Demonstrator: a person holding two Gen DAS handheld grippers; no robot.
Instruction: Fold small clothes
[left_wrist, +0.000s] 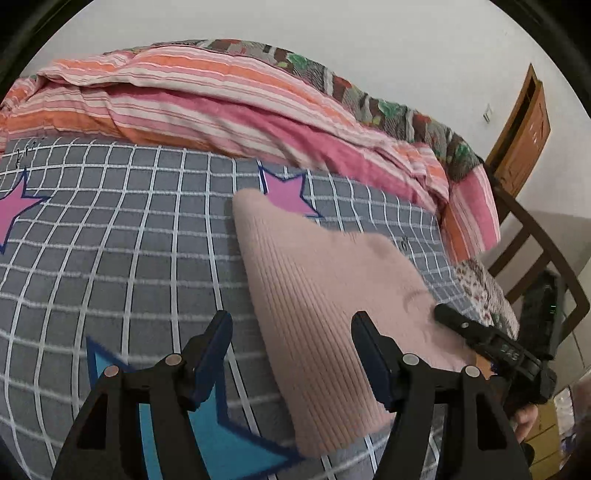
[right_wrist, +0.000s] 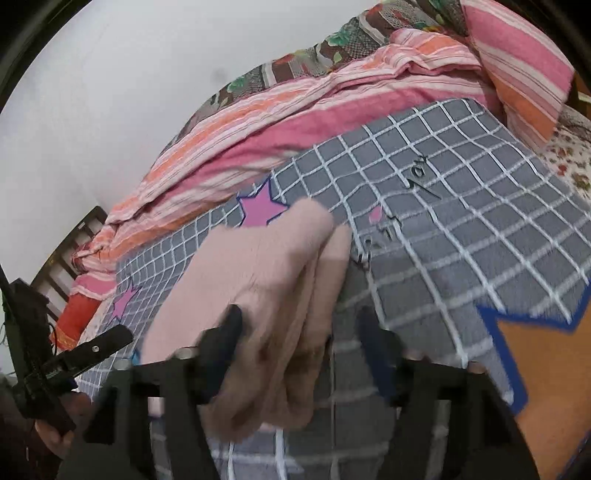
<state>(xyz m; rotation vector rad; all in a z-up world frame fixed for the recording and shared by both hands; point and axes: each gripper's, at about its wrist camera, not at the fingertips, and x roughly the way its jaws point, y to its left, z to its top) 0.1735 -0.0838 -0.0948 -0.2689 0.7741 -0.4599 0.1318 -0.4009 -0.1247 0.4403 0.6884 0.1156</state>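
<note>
A pale pink ribbed knit garment lies folded on a grey checked bedsheet with stars. My left gripper is open, its fingers wide apart over the garment's near left edge and holding nothing. The right gripper shows in the left wrist view at the garment's right edge. In the right wrist view the garment lies bunched in folds between and ahead of the fingers of my right gripper, which is open and blurred. The left gripper shows at the lower left there.
A rumpled pink and orange striped quilt runs along the far side of the bed against a white wall. A floral cloth lies at the bed's right end. A wooden chair frame and a wooden door stand at right.
</note>
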